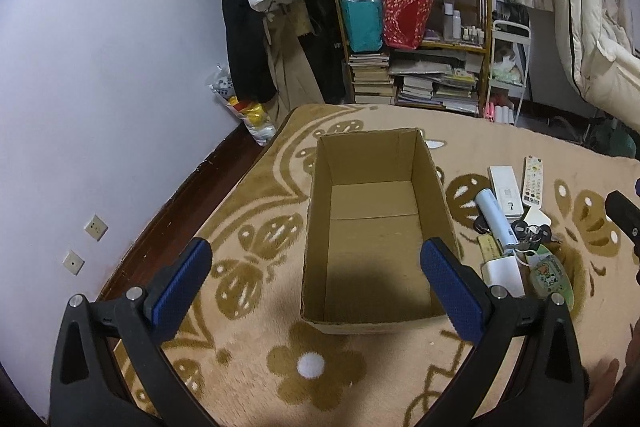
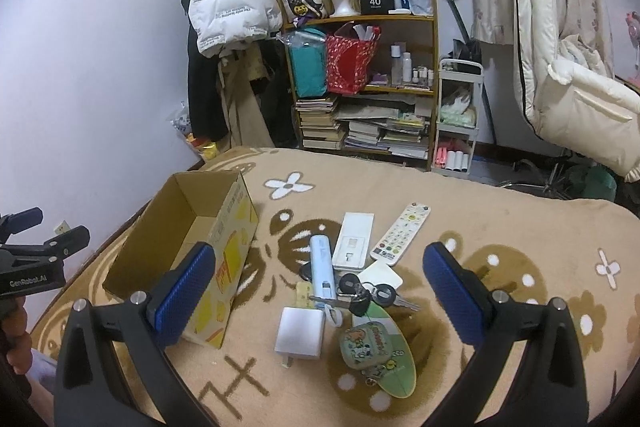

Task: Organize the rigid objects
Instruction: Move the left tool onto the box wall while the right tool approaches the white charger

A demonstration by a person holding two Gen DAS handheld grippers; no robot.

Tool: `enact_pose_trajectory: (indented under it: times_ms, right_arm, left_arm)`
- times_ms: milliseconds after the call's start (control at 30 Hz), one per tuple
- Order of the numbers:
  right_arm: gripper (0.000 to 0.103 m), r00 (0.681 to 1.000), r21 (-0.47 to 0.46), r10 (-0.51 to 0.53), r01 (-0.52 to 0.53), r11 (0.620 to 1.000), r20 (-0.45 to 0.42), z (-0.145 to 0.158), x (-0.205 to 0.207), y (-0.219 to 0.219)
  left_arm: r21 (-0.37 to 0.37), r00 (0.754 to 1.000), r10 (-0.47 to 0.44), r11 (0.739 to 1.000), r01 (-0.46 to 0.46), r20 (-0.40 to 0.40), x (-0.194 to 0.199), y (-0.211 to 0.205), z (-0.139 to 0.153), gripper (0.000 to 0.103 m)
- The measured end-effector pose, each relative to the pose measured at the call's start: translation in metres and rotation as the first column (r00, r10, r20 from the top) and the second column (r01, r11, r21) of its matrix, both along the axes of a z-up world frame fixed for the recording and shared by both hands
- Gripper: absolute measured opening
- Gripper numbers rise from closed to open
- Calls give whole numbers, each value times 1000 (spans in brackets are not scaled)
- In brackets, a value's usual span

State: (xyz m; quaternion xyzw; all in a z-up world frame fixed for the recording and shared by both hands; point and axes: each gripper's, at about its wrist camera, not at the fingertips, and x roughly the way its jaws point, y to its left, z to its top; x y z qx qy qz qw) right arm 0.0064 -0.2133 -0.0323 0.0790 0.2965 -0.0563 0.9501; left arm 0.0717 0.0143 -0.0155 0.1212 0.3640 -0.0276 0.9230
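Note:
An empty cardboard box point(image 1: 376, 227) point(image 2: 192, 247) stands open-topped on the patterned blanket point(image 1: 248, 267). To its right lies a cluster of small items: a white remote point(image 2: 402, 233), a white flat device point(image 2: 354, 241), a pale blue cylinder point(image 2: 322, 267), a key bunch point(image 2: 366, 293), a white charger point(image 2: 300, 333), a small cartoon pouch point(image 2: 366, 347) on a green card. My left gripper point(image 1: 316, 291) hangs open over the box's near end. My right gripper point(image 2: 320, 291) stands open above the item cluster. Neither holds anything.
A shelf point(image 2: 360, 87) with books, bags, bottles and a wig head stands behind the bed. Coats hang beside it on the wall side. A white cart point(image 2: 456, 115) and a cream chair point(image 2: 560, 67) are at right. The left gripper's body point(image 2: 36, 259) shows at the left edge.

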Motion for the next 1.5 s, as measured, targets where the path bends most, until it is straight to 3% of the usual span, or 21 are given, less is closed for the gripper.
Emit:
enact_pose_trajectory:
  times_ms: [233,600,867,1067,1267,1500]
  right_arm:
    - [103,999,25,6,-5,1000,-43,-10,23,0]
    - [103,992,7,37,-36,999,-123,-40,52,4]
    - [103,983,-1,62,-63,998,-174,-59,77,10]
    - [103,969,-21,77,-84,996,-236,-82,95,20]
    - [103,948,1,100,-104,995,-301,-100,101,20]
    - [102,931,21,113,-113,993,-347,-118,102,22]
  left_arm:
    - [48,999,-11,999,12,-32,23,-9,-12,103]
    - [35,991,53,998,-49,-120,58,2,-41,103]
    - [79,971,91,994,-75,-222,86,13,-69,103]
    - [58,946,154,988,-144,-286,99,32,-83,103]
    - [96,929,169,985,-145,-331,104,34,-95,103]
    - [132,914,202,977,-166,-352,105,34,-103,95]
